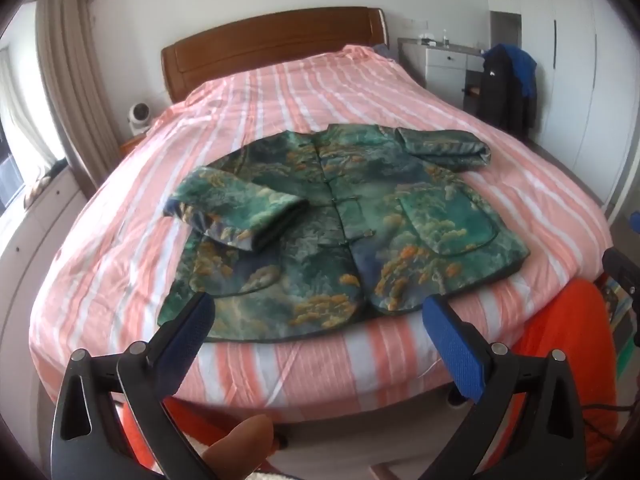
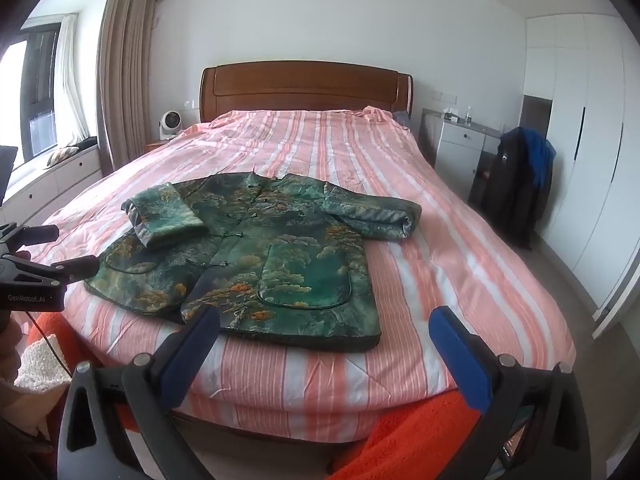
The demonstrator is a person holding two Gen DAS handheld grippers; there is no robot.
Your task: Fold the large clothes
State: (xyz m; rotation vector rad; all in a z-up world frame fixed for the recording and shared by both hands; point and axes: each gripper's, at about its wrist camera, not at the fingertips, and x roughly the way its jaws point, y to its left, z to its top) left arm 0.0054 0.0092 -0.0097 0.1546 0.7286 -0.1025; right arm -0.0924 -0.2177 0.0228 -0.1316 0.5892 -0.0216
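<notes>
Hovering with both the left gripper [image 1: 316, 312] and right gripper [image 2: 324, 328] spread and empty, you risk spilling the padded jacket [image 1: 344, 232]'s folded sleeve [image 1: 236, 216] at 9 o'clock by lifting the hem unevenly.

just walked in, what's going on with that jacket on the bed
A person holds a gripper in each hand at the foot of the bed. The green patterned jacket lies flat, buttoned, with both sleeves already folded in. The left gripper and right gripper are open and hold nothing, near its bottom hem.

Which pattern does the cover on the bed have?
The bed cover has pink and white stripes; the right wrist view shows it best.
</notes>
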